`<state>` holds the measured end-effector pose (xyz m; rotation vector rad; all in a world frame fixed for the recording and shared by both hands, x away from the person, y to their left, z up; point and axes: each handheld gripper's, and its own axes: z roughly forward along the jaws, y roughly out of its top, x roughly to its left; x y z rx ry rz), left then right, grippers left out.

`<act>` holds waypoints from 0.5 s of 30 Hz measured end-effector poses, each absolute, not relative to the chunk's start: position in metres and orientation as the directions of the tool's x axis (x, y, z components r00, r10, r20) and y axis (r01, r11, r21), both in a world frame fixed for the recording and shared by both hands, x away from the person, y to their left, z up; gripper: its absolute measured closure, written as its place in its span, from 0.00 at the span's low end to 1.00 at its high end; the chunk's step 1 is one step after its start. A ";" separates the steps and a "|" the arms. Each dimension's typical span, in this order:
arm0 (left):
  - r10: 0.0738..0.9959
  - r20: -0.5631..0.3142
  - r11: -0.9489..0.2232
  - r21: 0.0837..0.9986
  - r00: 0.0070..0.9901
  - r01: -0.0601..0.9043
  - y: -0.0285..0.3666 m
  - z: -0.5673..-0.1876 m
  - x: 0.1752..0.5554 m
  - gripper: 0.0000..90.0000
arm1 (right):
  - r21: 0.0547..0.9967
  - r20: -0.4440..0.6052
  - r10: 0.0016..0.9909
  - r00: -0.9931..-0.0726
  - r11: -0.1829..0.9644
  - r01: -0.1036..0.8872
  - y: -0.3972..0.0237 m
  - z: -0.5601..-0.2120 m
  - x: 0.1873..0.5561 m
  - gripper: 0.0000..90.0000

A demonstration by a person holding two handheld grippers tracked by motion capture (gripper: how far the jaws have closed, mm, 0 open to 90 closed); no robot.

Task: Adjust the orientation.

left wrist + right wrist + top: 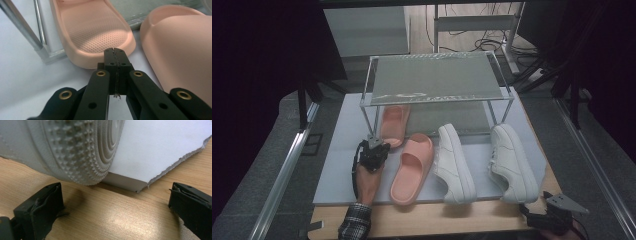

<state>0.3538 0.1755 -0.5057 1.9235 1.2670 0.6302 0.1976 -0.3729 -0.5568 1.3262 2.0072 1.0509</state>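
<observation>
left hand-held gripper [115,53] jaws shut, empty, just before pink slide's [93,30] heel

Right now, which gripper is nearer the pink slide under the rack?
Left. The left gripper, jaws shut, sits just off the heel of the pink slide under the rack. The right gripper is at the table's near right corner, by the white sneaker.

A mat [337,165] lies on the table [437,220]. A rack [432,77] stands at its back, one slide sandal [393,125] beneath it. In front, left to right: second sandal [413,167], sneaker [454,162], second sneaker [513,162].
</observation>
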 end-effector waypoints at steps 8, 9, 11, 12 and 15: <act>0.925 0.019 -0.248 0.787 0.379 0.566 0.170 -0.505 0.369 0.99 | 0.822 0.001 0.919 -0.393 0.223 0.524 -0.373 -0.557 0.198 0.00; 0.926 0.019 -0.247 0.787 0.378 0.566 0.170 -0.505 0.371 0.99 | 0.822 0.001 0.920 -0.393 0.223 0.524 -0.373 -0.557 0.198 0.00; 0.927 0.024 -0.250 0.784 0.375 0.568 0.168 -0.505 0.374 0.99 | 0.822 0.002 0.920 -0.393 0.222 0.525 -0.373 -0.557 0.197 0.00; 0.928 0.026 -0.250 0.784 0.372 0.568 0.167 -0.505 0.376 1.00 | 0.822 0.002 0.920 -0.393 0.222 0.525 -0.373 -0.557 0.197 0.00; 0.931 0.032 -0.250 0.782 0.363 0.572 0.165 -0.505 0.380 1.00 | 0.822 0.002 0.919 -0.394 0.223 0.525 -0.373 -0.557 0.197 0.00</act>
